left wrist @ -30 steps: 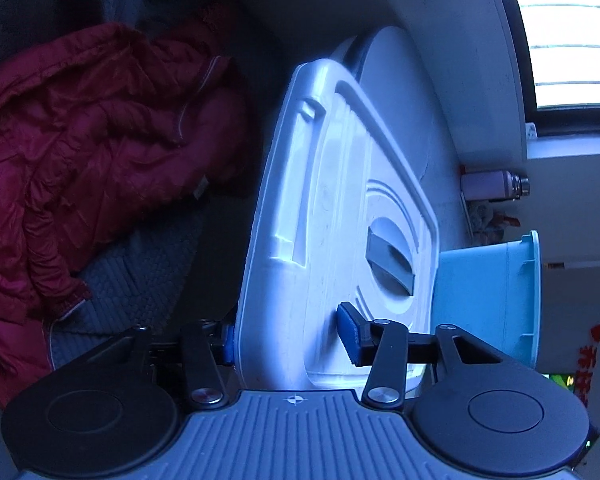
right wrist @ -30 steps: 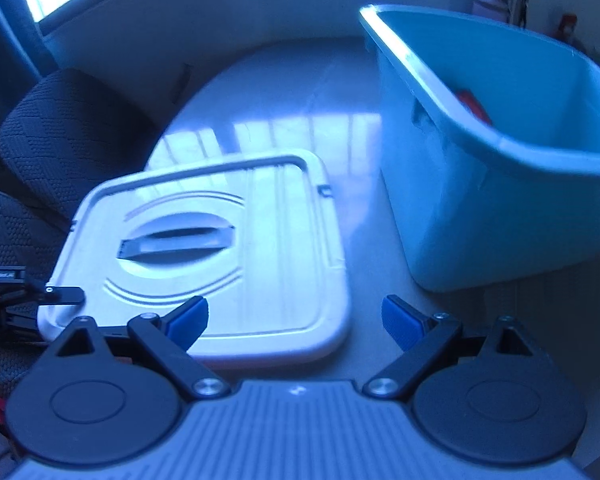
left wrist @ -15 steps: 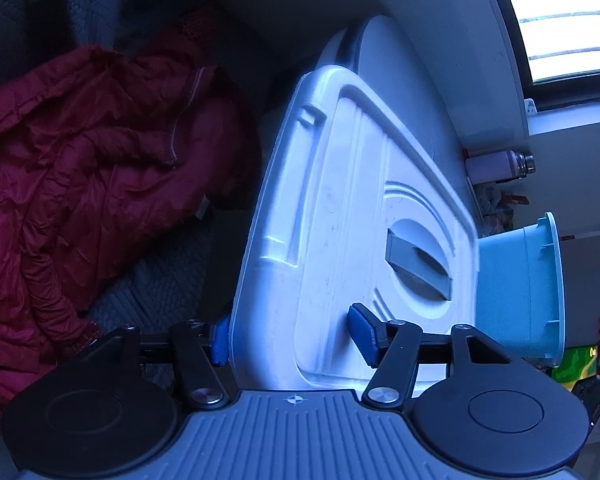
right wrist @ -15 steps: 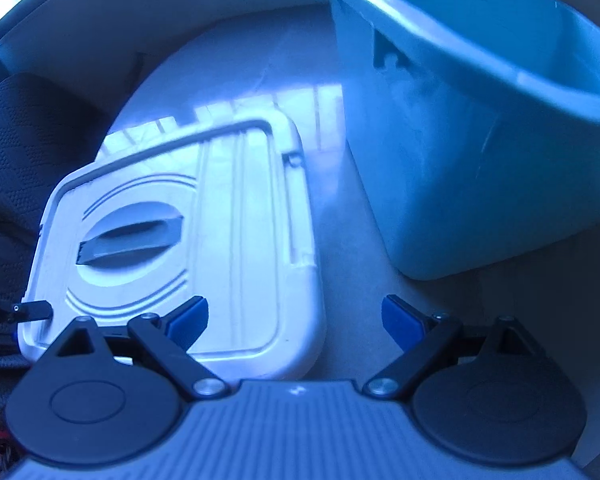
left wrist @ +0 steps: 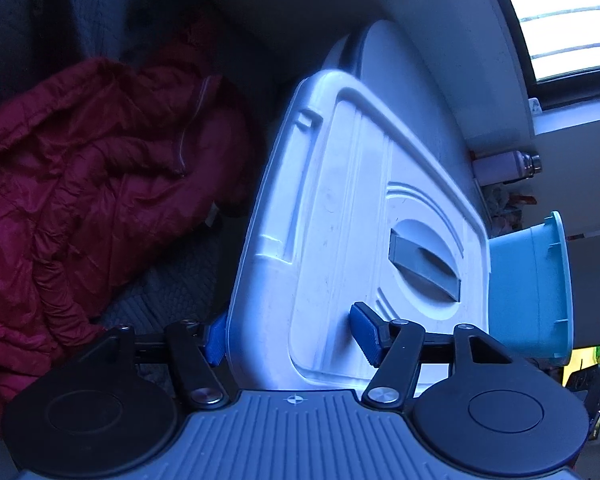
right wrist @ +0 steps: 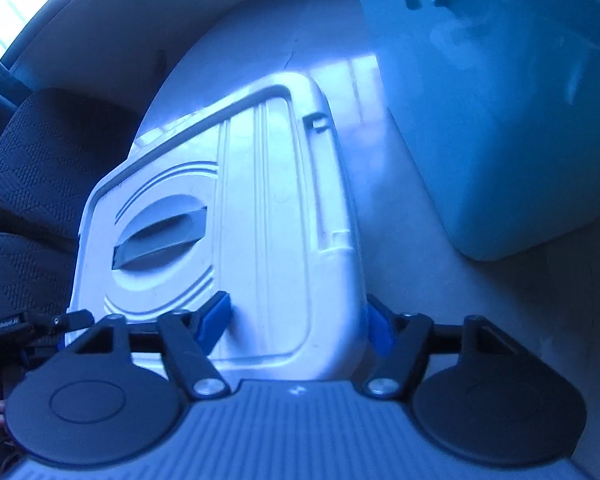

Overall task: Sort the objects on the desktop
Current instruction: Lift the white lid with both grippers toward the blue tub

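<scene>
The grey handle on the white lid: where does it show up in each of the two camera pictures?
Left wrist view: the grey handle sits right of centre, slanting across the oval recess of the white lid.
Right wrist view: the grey handle sits left of centre, nearly level.
Shared landmark: the blue bin beside the lid.
</scene>
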